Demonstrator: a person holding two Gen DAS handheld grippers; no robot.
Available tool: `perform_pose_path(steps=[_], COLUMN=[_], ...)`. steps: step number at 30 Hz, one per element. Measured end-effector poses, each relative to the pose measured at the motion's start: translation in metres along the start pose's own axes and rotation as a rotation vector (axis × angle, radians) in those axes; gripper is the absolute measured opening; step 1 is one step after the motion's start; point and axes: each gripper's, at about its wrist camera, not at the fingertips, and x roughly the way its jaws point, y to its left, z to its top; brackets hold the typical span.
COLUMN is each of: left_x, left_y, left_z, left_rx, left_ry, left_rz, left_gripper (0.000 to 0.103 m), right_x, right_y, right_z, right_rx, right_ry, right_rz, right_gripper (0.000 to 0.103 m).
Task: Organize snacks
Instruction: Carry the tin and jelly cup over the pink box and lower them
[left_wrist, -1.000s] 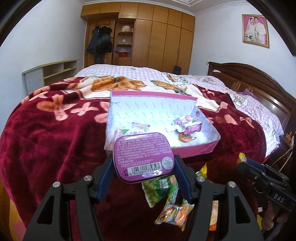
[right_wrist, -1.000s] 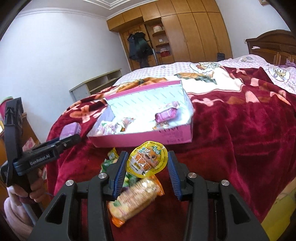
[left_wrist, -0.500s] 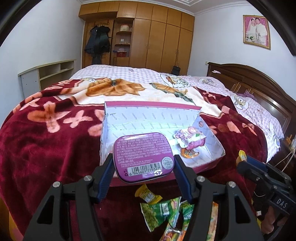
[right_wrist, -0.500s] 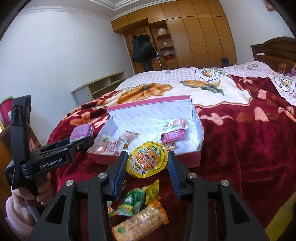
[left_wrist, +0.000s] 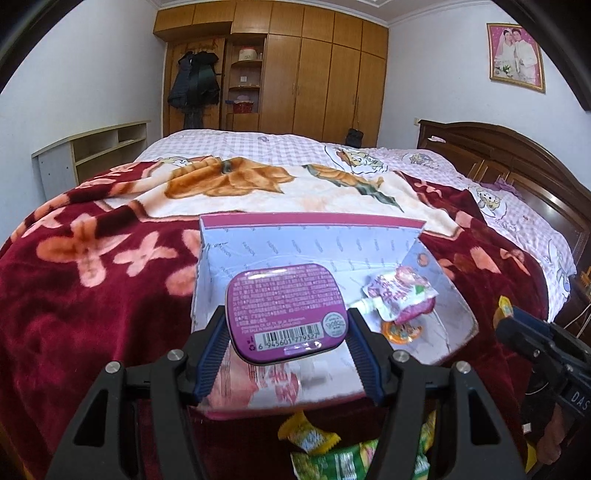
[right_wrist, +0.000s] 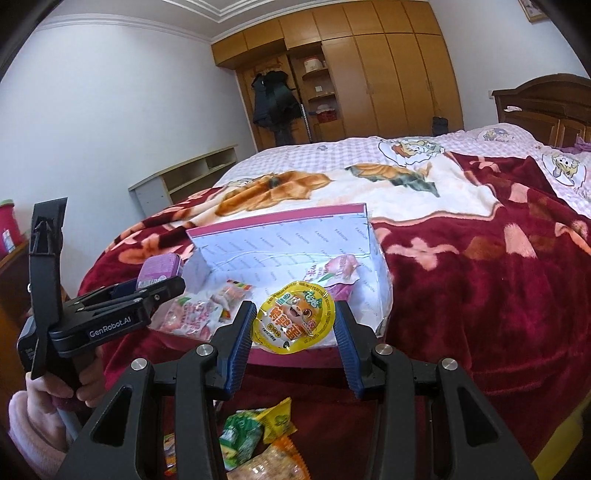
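At the bottom of both views, loose snack packets (right_wrist: 255, 432) lie on the red blanket (left_wrist: 92, 295). Above them, mid-frame, the left gripper (left_wrist: 288, 332) squeezes a purple tin (left_wrist: 286, 310) between its blue pads. The right gripper (right_wrist: 293, 326) squeezes a yellow jelly cup (right_wrist: 293, 321). Both hang over the near edge of the open pink box (left_wrist: 314, 219). Inside are a pink pouch (left_wrist: 400, 295) and an orange cup (left_wrist: 400, 328). Only the right view shows the peach packets (right_wrist: 199, 314) in the box's left corner.
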Motion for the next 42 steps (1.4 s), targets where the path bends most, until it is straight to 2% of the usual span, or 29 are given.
perform_pose_path(steps=[15,22,26,42], left_x=[0.064,0.087,0.099,0.098], left_y=[0.006,0.006,0.01,0.006], left_z=[0.008,0.008,0.006,0.002], left_rx=[-0.003,0.031,0.019,0.035], left_ry=[0.051,0.065,0.1,0.103], left_rz=[0.023,0.076,0.086,0.086], left_gripper=[0.065,0.065,0.066,0.067], right_x=[0.042,0.054,0.059,0.065], right_y=[-0.023,-0.03,-0.029,-0.023], right_z=[-0.002,-0.004,-0.005,-0.01], right_rx=[0.028,0.031,0.017,-0.015], right_ry=[0.031,0.035,0.035,0.022], right_rz=[-0.052,-0.073,-0.074,-0.082], right_gripper=[0.044,0.044,0.044,0.044])
